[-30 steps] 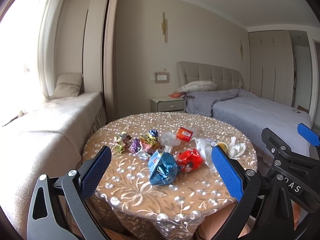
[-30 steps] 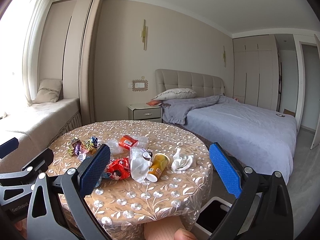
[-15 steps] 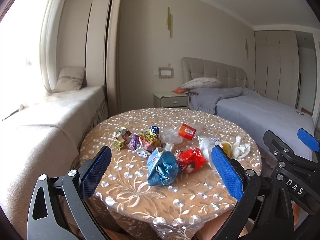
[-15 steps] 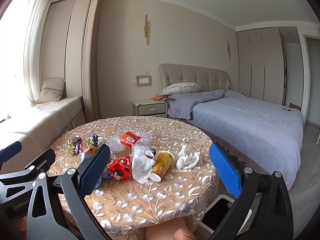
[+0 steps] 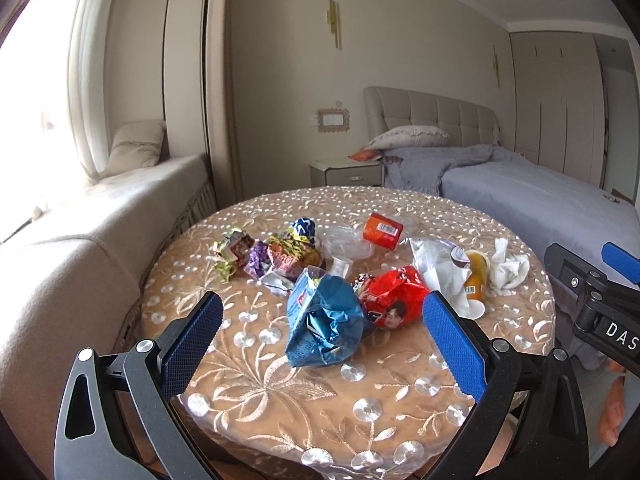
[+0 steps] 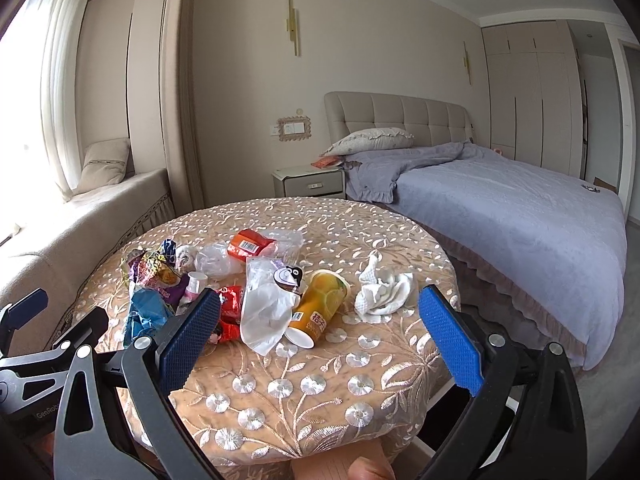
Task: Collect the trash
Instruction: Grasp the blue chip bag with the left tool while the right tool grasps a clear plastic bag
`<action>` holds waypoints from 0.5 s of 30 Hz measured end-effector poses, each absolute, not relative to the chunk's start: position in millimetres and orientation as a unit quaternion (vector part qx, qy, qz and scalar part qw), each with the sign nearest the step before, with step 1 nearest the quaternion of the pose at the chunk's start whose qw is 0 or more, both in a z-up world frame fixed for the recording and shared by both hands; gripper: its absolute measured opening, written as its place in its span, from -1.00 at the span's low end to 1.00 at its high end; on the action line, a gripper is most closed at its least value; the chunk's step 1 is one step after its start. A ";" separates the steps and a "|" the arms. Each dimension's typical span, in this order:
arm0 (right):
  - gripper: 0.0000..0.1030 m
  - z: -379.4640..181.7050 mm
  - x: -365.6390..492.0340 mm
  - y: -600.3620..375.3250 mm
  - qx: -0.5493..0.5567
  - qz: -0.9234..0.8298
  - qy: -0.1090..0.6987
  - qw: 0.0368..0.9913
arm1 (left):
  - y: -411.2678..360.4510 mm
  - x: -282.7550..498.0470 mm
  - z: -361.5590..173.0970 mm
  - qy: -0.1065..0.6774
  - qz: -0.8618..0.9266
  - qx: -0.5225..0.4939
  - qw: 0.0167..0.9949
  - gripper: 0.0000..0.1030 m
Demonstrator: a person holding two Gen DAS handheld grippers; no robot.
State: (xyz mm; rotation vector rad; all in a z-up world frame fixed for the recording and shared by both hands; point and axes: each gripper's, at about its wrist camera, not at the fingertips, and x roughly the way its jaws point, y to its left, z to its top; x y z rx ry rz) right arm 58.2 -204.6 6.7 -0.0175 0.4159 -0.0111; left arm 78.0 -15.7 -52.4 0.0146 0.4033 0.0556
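Trash lies on a round table (image 5: 256, 376) with an embroidered cloth. A crumpled blue bag (image 5: 324, 320) is nearest my left gripper (image 5: 320, 332), which is open and empty above the near table edge. Beside the blue bag lie a red wrapper (image 5: 394, 298), colourful candy wrappers (image 5: 276, 256), an orange-red can (image 5: 382, 230), a clear plastic bag (image 6: 264, 308), a tipped orange juice cup (image 6: 320, 306) and a white crumpled tissue (image 6: 382, 292). My right gripper (image 6: 320, 334) is open and empty, short of the cup and the tissue.
A beige window bench (image 5: 80, 232) runs along the left of the table. A bed with a grey-blue cover (image 6: 500, 216) is to the right, with a nightstand (image 6: 308, 182) behind the table. A white bin edge (image 6: 510, 402) shows below the table's right side.
Both grippers have moved closer to the table and tilted down slightly, so the trash looks larger. Both stay open. Nothing on the table has moved.
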 end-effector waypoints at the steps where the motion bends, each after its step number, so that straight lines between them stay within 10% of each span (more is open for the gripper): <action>1: 0.91 3.6 62.8 -205.5 -0.008 -0.003 0.213 0.977 | -14.5 82.1 -56.7 0.203 0.028 0.007 0.979 0.91; 15: 0.91 -23.9 111.3 -169.8 -0.067 0.065 0.245 0.965 | 11.8 138.9 -98.7 0.289 0.064 0.001 0.955 0.91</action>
